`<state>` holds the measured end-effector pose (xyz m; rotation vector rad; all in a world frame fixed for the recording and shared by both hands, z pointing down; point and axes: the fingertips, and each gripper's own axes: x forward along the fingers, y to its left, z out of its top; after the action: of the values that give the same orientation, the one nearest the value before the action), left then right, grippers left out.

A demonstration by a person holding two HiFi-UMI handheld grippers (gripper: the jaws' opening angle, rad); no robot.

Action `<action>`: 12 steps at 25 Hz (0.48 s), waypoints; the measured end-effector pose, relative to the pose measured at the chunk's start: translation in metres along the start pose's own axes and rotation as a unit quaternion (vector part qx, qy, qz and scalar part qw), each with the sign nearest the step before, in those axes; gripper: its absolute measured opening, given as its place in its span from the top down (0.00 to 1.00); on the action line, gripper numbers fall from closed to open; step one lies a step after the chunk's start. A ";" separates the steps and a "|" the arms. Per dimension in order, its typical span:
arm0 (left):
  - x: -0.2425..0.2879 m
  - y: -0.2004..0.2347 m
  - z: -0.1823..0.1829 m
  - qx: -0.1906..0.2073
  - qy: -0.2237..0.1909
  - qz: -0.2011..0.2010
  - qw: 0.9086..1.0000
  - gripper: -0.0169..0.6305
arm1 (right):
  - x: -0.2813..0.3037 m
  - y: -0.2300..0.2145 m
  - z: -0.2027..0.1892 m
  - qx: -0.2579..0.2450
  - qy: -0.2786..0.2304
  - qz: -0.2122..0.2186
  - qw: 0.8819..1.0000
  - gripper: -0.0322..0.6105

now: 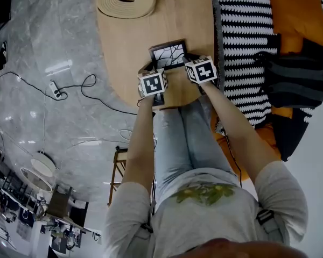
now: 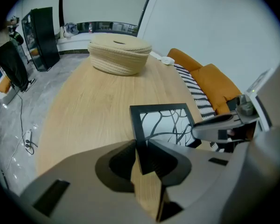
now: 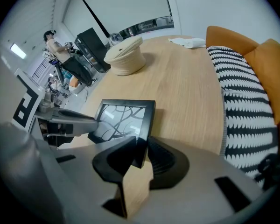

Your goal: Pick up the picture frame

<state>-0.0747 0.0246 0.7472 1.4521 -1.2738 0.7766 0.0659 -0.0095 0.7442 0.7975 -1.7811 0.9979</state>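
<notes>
A black picture frame [image 1: 168,54] with a branch pattern behind its glass sits near the front edge of the oval wooden table [image 1: 172,15]. My left gripper [image 1: 153,67] holds the frame's left side rail close to the near corner; in the left gripper view both pads of the gripper [image 2: 141,148] press on the frame [image 2: 163,120]. My right gripper [image 1: 186,59] grips the opposite side the same way: the frame's [image 3: 123,118] right near corner is pinched between the pads of that gripper [image 3: 142,150]. Whether the frame rests on the wood or is raised off it cannot be told.
A round woven basket [image 1: 126,0] stands at the table's far end. An orange sofa with a black-and-white striped blanket [image 1: 242,36] runs along the right side. A white cloth [image 3: 186,42] lies at the far table edge. A cable and power strip [image 1: 55,89] lie on the floor at left.
</notes>
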 end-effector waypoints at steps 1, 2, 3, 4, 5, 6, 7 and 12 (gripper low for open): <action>-0.004 -0.001 0.001 -0.001 0.001 -0.001 1.000 0.83 | -0.004 0.001 0.001 0.001 -0.001 0.000 1.000 0.81; -0.007 -0.002 0.002 -0.001 0.002 -0.002 1.000 0.83 | -0.008 0.003 0.003 0.002 -0.002 0.000 1.000 0.81; -0.011 -0.003 0.003 0.000 0.002 -0.003 1.000 0.83 | -0.011 0.004 0.004 0.003 -0.004 0.000 1.000 0.81; -0.015 -0.004 0.006 0.002 -0.001 -0.005 1.000 0.83 | -0.015 0.005 0.006 0.004 -0.004 -0.001 1.000 0.81; -0.018 -0.006 0.008 0.004 -0.002 -0.006 1.000 0.83 | -0.019 0.005 0.006 0.006 -0.005 -0.002 1.000 0.81; -0.022 -0.007 0.010 0.005 -0.002 -0.006 1.000 0.83 | -0.022 0.005 0.006 0.008 -0.004 -0.003 1.000 0.81; -0.024 -0.009 0.010 0.005 -0.001 -0.006 1.000 0.83 | -0.025 0.005 0.006 0.010 -0.004 -0.004 1.000 0.81; -0.034 -0.014 0.017 0.014 -0.003 -0.009 1.000 0.83 | -0.037 0.007 0.010 0.018 -0.011 -0.004 1.000 0.82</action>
<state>-0.0715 0.0185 0.7070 1.4875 -1.2576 0.7807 0.0695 -0.0117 0.7058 0.8401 -1.7816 1.0232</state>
